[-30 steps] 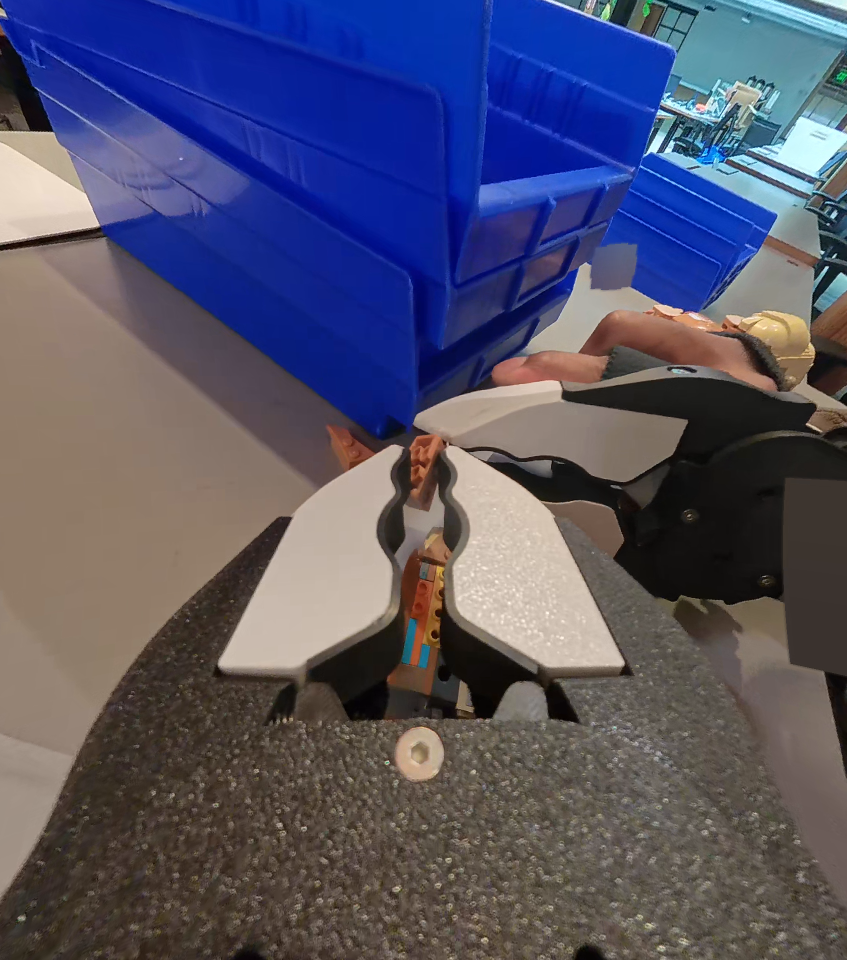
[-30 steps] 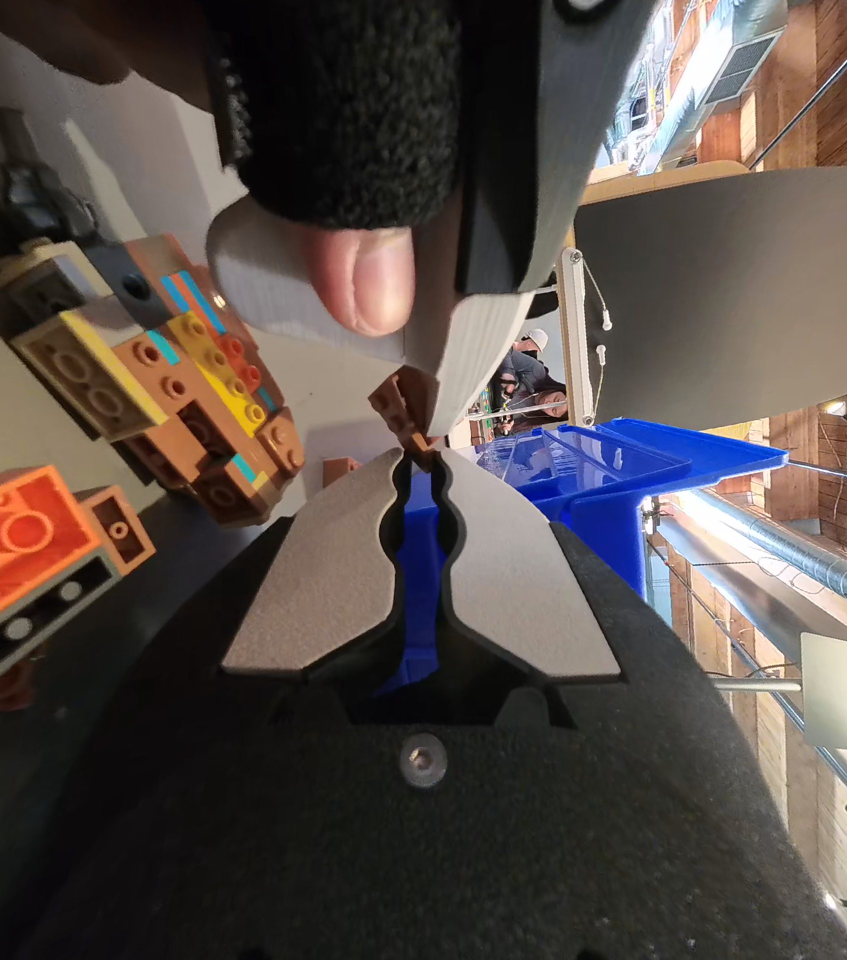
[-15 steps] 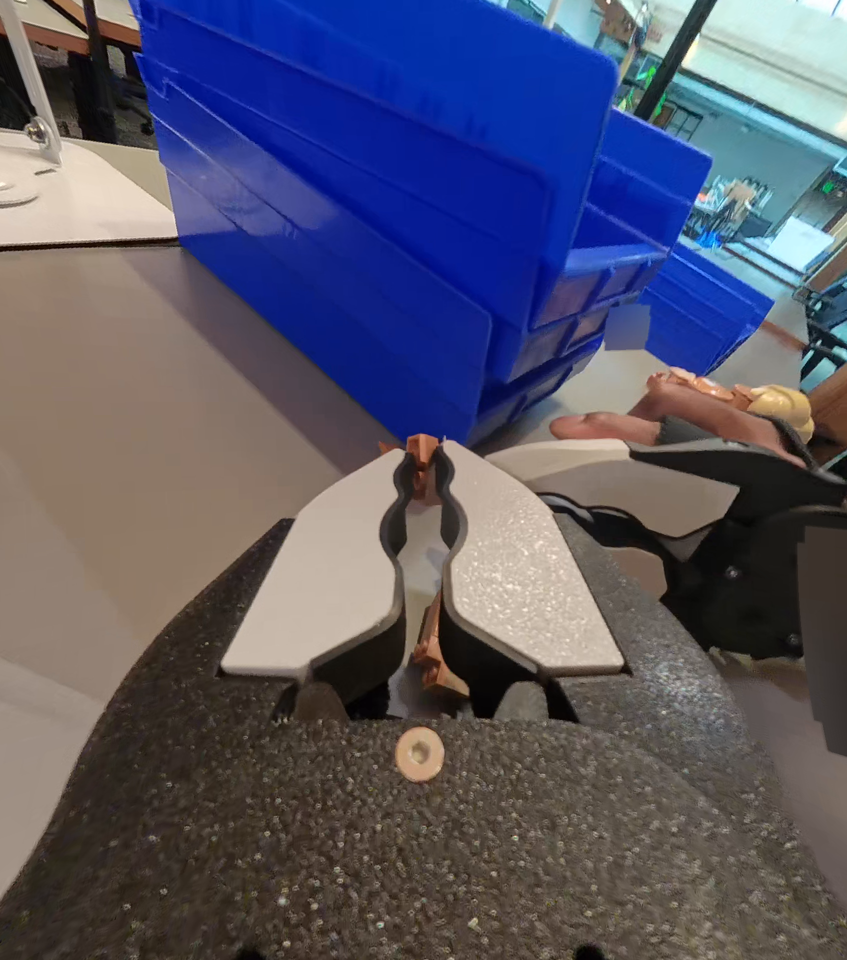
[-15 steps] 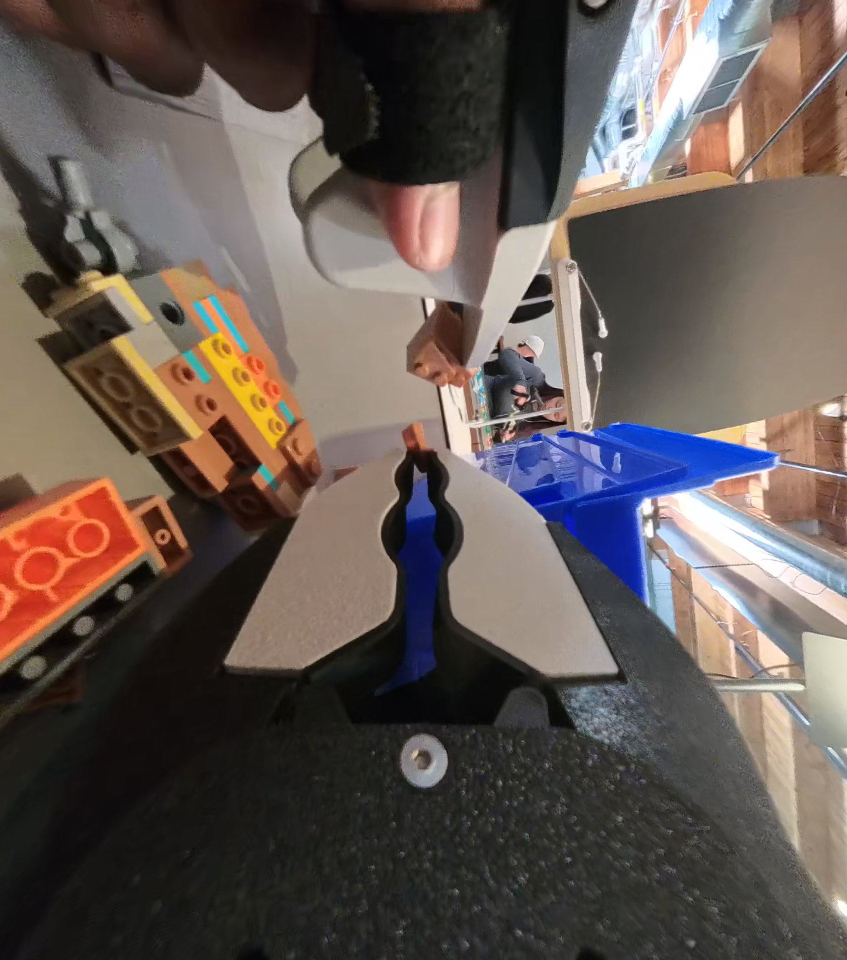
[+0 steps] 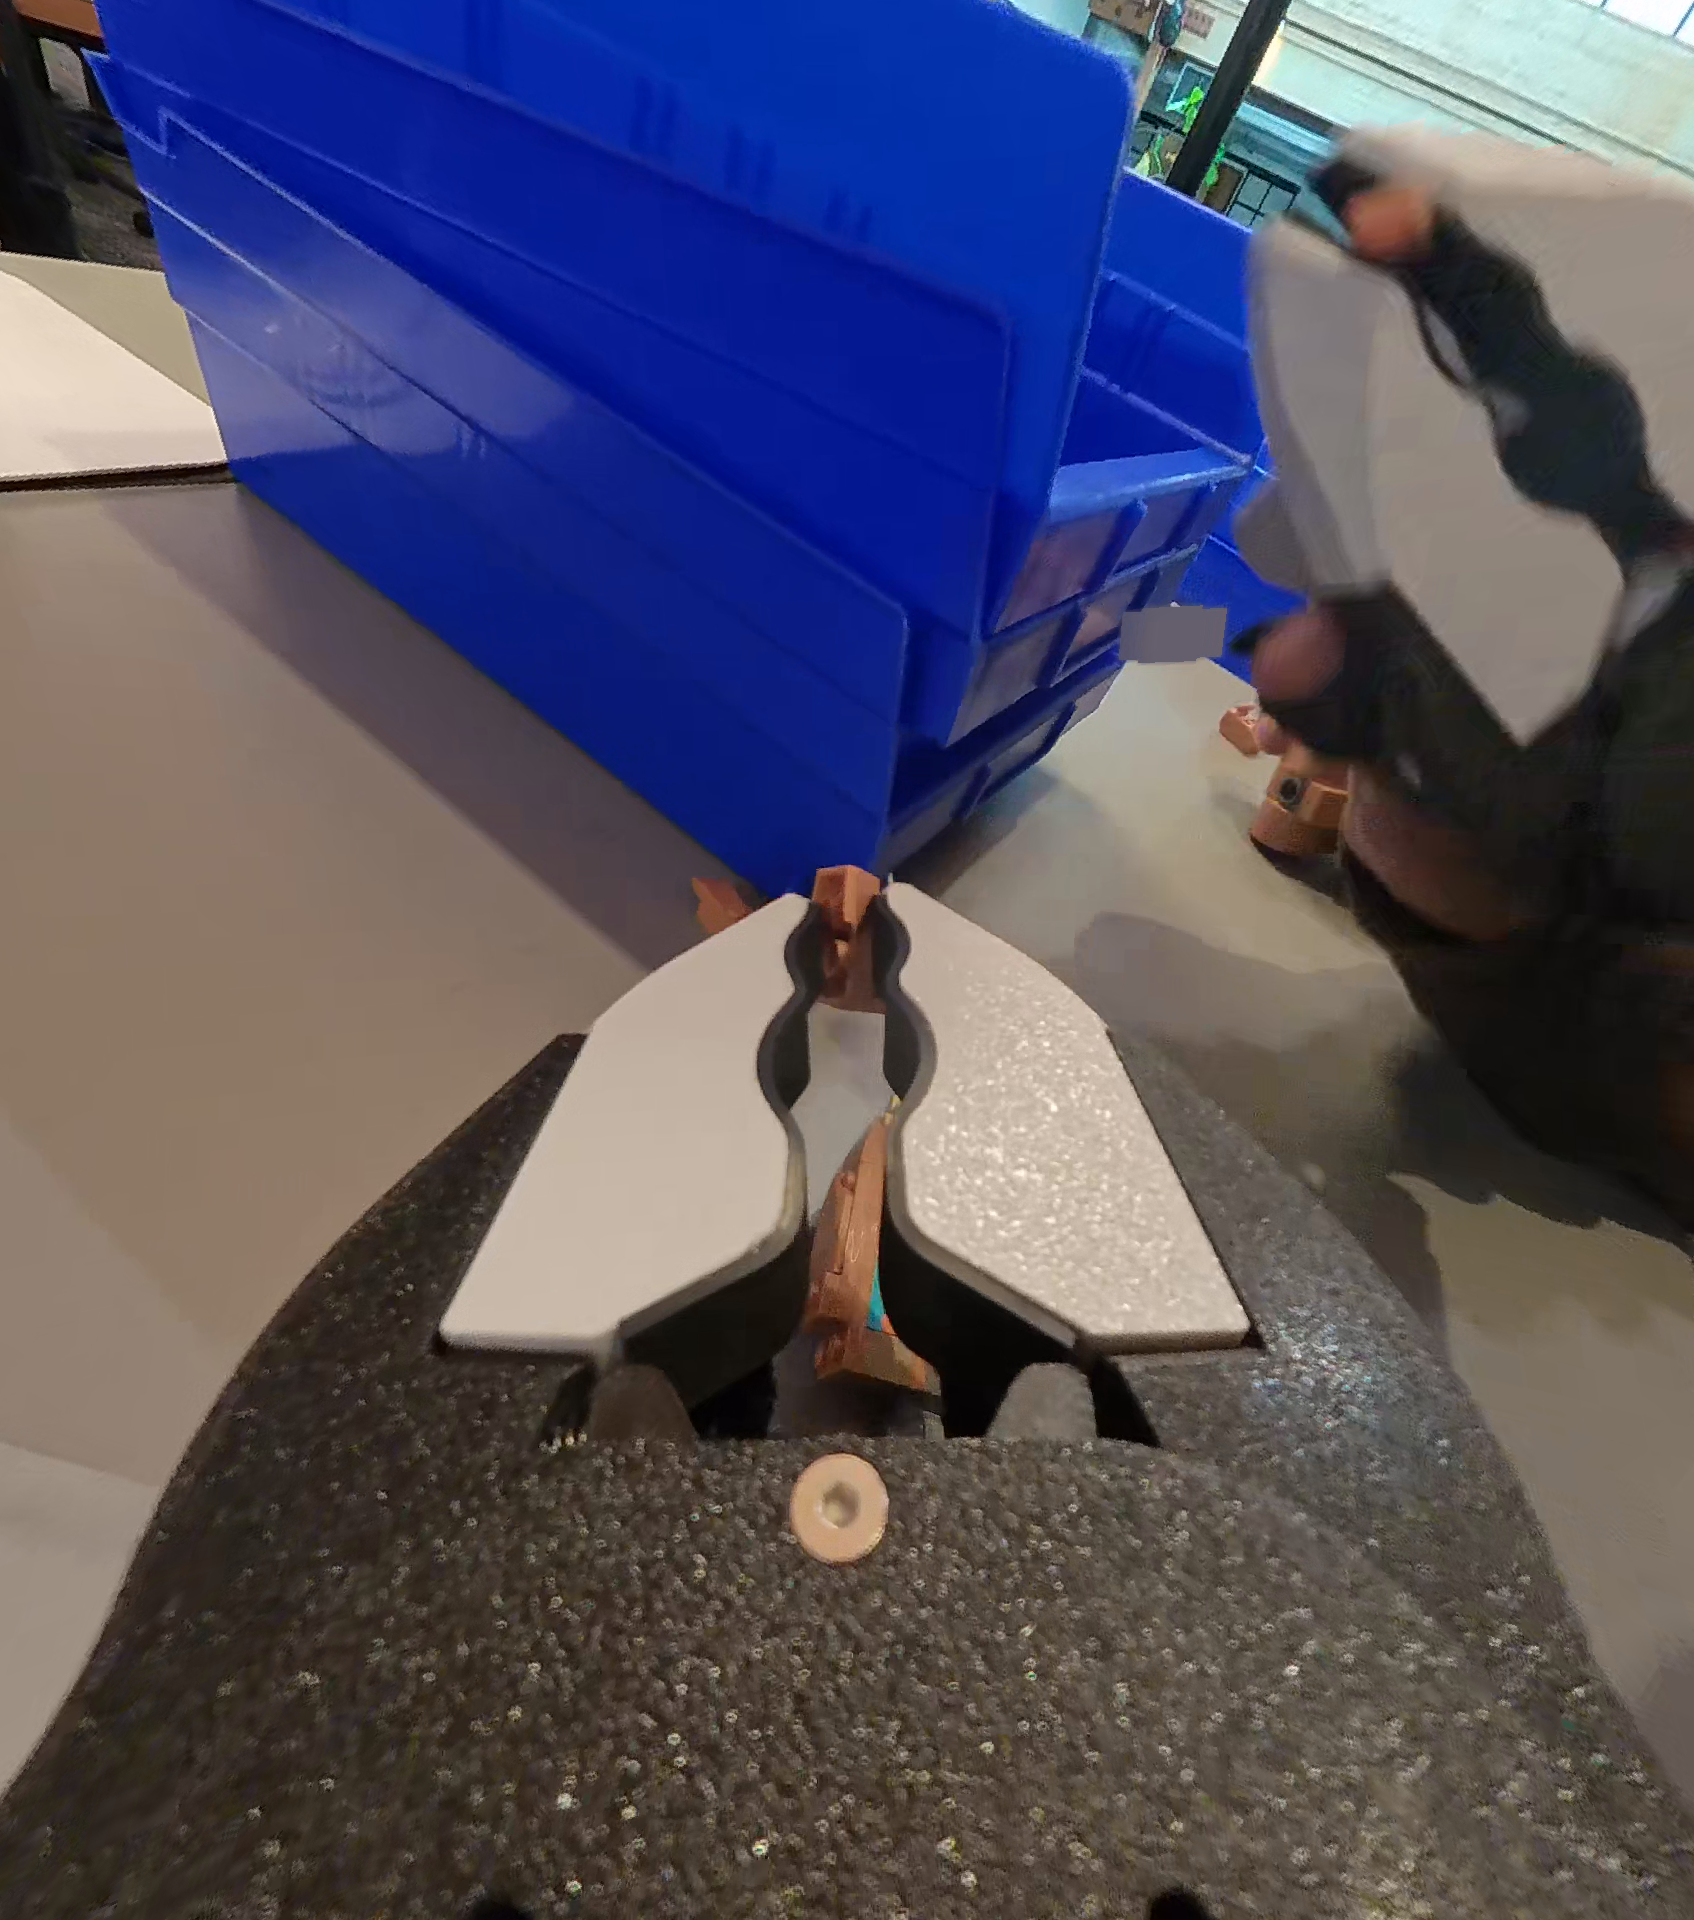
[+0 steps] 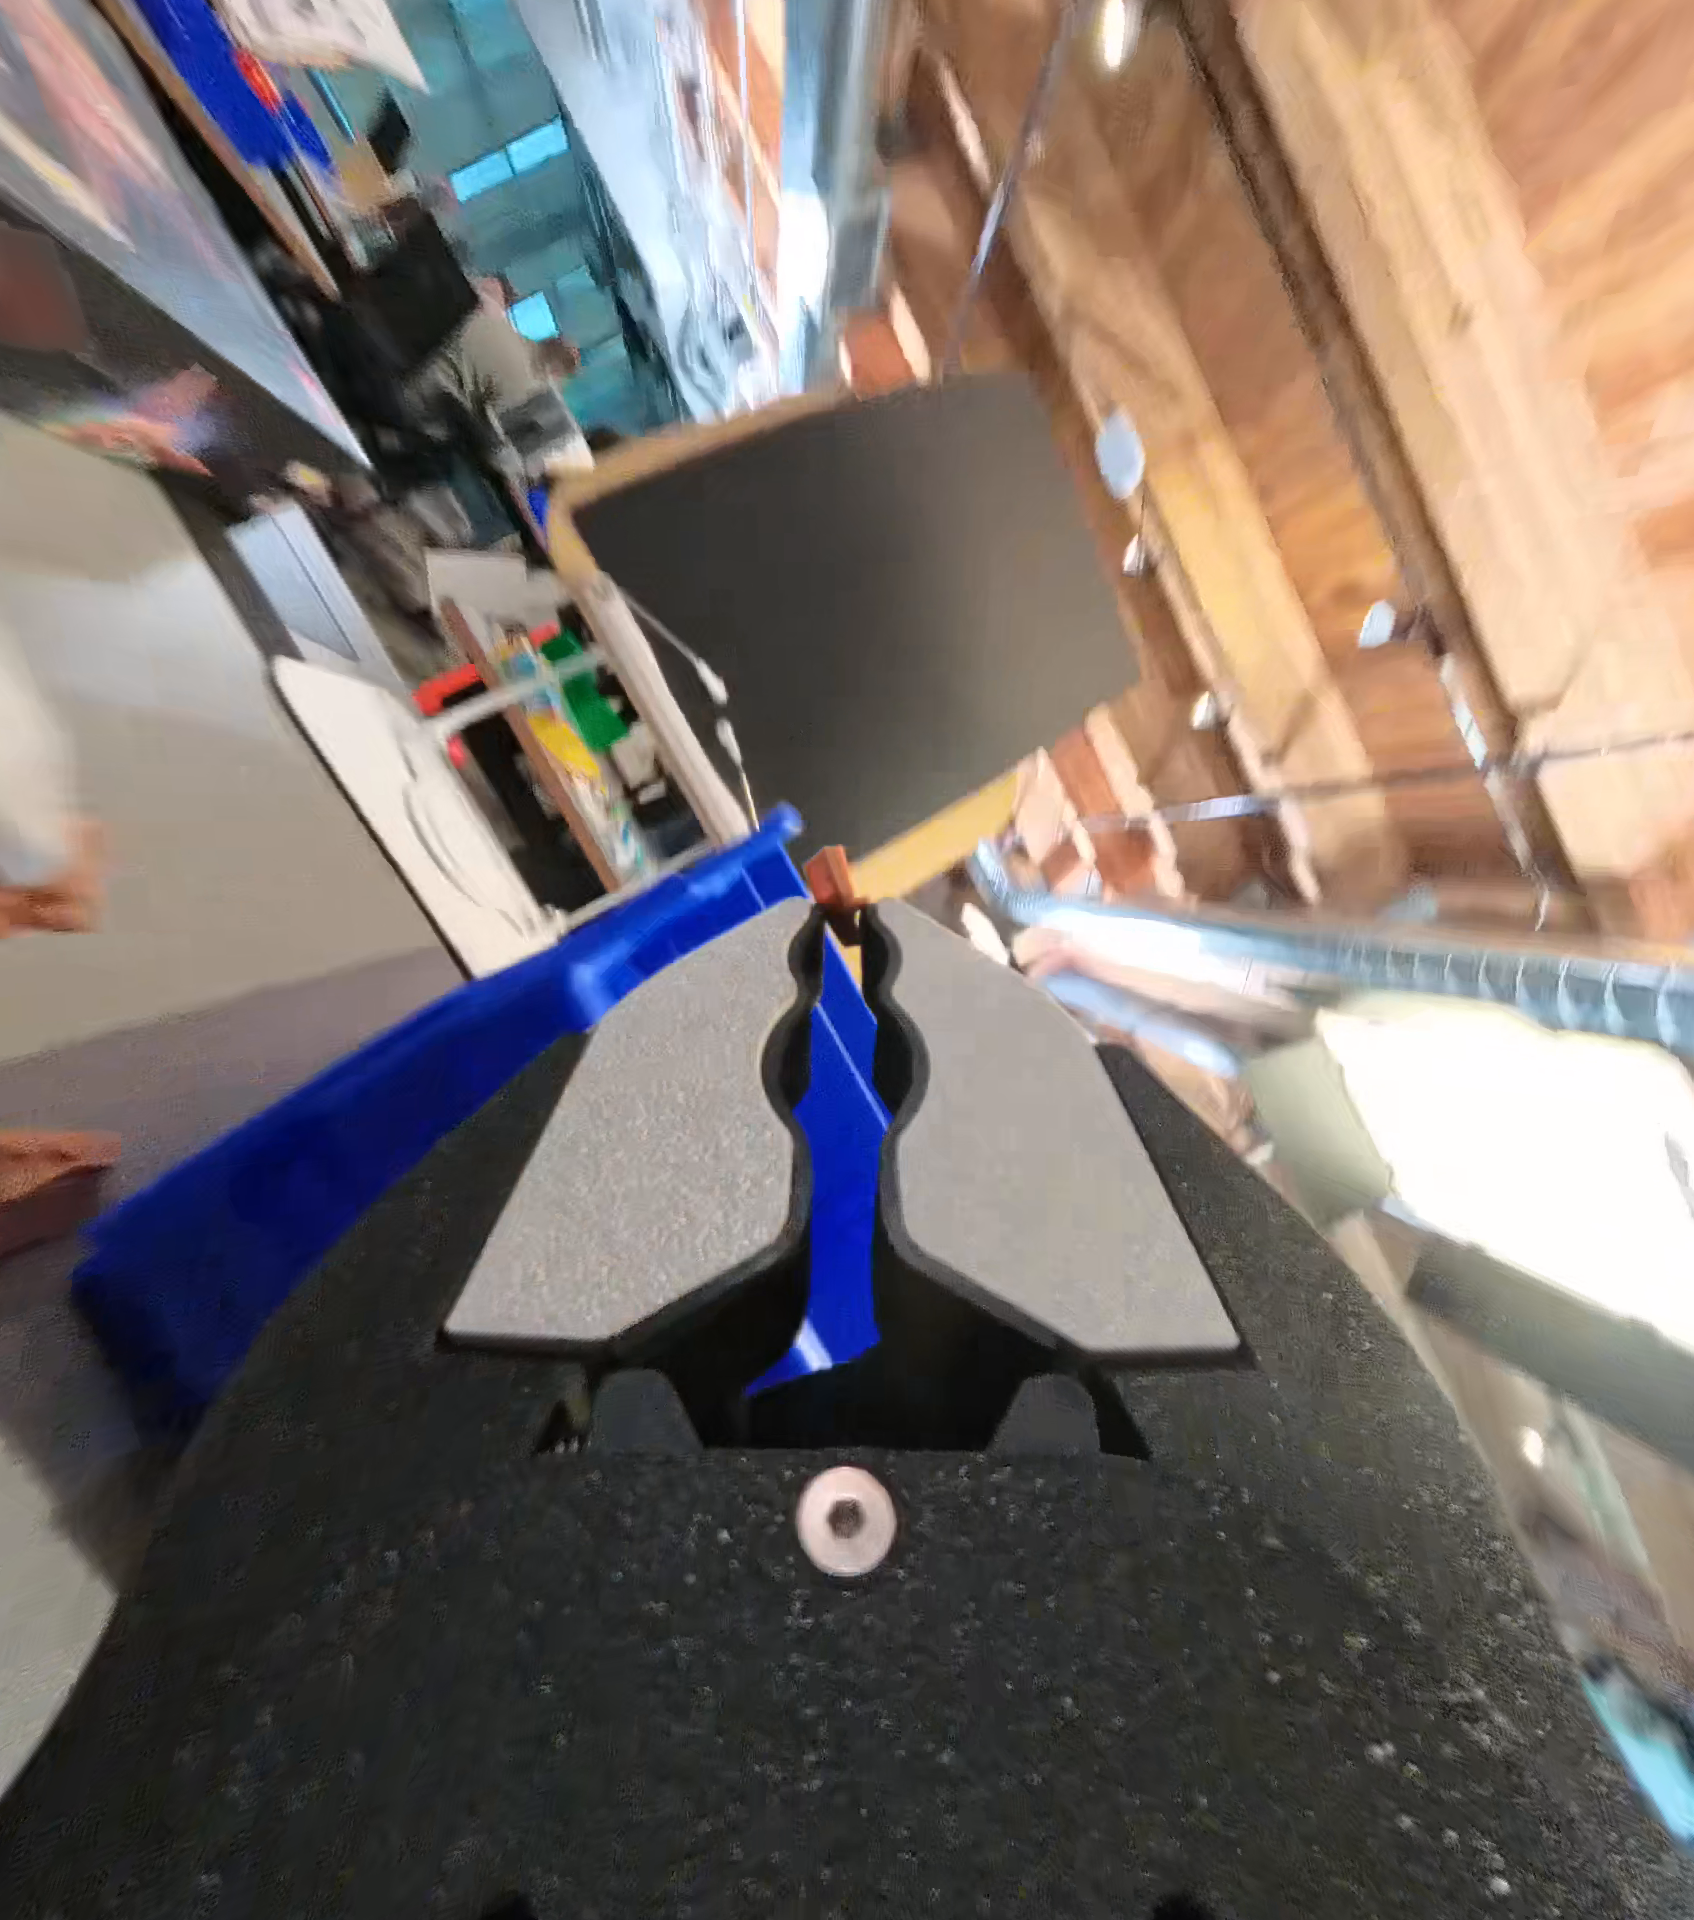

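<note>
Since a second ago the right tool [image 6: 845, 914] has swung up and away from the left tool [image 5: 848, 914], its view now blurred with motion. Each tool pinches a small brown brick piece at its tips: the left tool grips its brown brick [image 5: 843, 920] low over the grey desk [image 5: 199, 831], near the corner of the stacked blue bins [image 5: 614, 416], while the right tool carries a reddish-brown stud piece [image 6: 830, 873] above a blue bin [image 6: 407, 1091]. So the two pieces are parted; more brown bricks [image 5: 1290, 810] lie on the desk to the right.

Stacked blue bins [image 5: 614, 436] wall off ahead; grey table [image 5: 199, 831] lies open leftward.
</note>
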A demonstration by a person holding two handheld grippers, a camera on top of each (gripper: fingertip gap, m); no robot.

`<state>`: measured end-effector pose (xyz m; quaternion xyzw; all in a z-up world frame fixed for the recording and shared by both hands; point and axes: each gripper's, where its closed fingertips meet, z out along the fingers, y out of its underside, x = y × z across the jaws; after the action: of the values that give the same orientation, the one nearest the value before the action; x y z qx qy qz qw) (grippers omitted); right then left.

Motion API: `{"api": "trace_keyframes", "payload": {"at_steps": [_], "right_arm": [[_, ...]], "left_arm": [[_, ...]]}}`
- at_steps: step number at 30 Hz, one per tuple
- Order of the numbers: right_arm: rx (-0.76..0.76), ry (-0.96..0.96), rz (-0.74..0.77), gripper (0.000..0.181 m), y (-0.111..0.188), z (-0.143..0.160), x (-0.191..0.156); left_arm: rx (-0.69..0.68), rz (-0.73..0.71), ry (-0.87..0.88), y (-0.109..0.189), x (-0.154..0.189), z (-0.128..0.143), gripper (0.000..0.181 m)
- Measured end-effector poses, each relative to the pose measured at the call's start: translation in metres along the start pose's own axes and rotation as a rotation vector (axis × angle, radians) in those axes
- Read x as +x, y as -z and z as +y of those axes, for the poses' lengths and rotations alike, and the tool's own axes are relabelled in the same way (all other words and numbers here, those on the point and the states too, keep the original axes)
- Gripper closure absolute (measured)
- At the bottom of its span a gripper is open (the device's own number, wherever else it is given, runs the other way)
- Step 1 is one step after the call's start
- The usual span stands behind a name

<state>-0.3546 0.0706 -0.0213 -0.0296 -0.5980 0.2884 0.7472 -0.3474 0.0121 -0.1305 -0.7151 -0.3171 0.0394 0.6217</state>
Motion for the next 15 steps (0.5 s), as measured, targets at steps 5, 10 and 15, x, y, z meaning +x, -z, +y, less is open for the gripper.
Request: {"api": "trace_keyframes", "payload": {"at_steps": [5,10,15], "right_arm": [[-0.247,-0.139,-0.032,0.171,-0.027,0.051,0.015],[-0.232,-0.206,-0.078,0.165,-0.009,0.05,0.001],[-0.032,-0.214,-0.153,0.166,0.011,0.007,-0.017]], "left_arm": [[0.043,0.039,0.021,0.005,0.003,-0.006,0.173],[0.119,0.109,0.106,0.013,0.004,-0.018,0.172],[0.257,0.246,0.274,0.025,0.011,-0.038,0.172]]}}
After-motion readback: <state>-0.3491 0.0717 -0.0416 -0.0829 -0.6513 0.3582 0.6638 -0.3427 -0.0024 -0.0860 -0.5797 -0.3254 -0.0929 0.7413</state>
